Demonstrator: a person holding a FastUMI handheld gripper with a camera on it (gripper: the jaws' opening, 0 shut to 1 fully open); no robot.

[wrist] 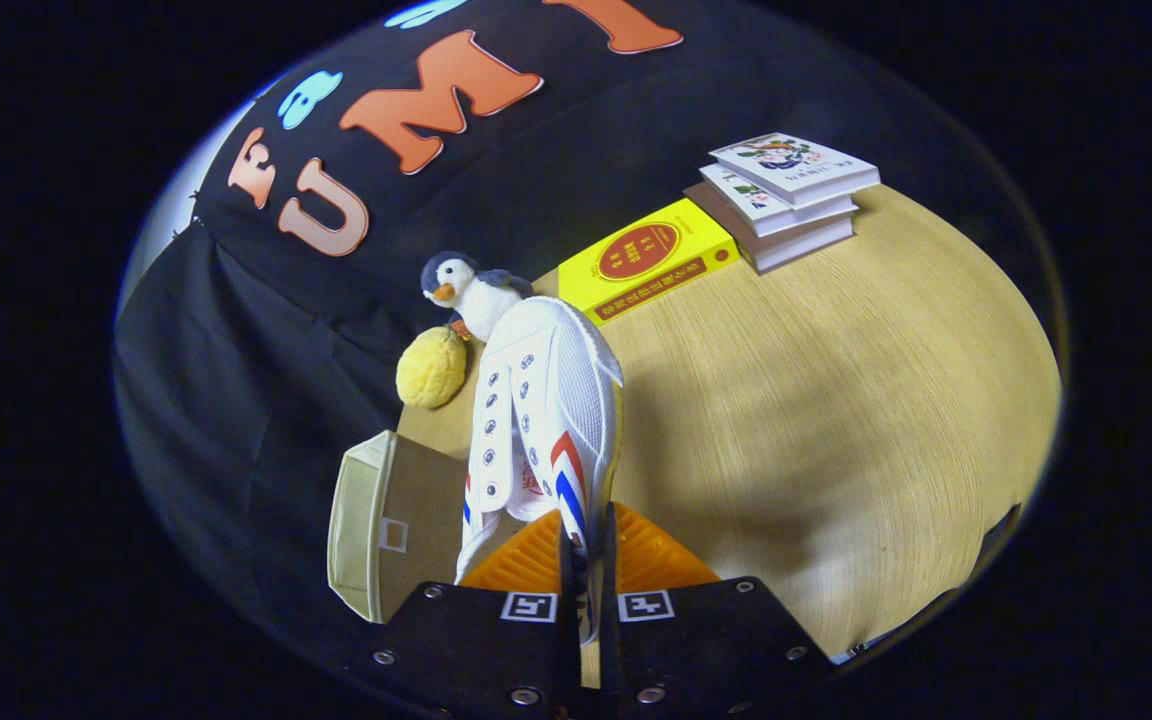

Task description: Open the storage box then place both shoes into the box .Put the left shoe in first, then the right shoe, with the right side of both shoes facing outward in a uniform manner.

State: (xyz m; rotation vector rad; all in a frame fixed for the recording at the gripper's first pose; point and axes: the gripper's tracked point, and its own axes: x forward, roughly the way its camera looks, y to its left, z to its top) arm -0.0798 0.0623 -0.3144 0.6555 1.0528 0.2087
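My gripper is shut on a white shoe with red and blue stripes, pinching its side wall near the heel. The shoe hangs above the wooden table, toe pointing away from the fingers, lace eyelets showing. Just beside the fingers, under the shoe's heel end, lies the beige storage box with its pale rim and inner wall showing; whether its lid is off I cannot tell.
A plush penguin and a yellow plush ball sit beyond the shoe's toe. A yellow book and a stack of books lie at the table's far side. Black cloth hangs behind the table.
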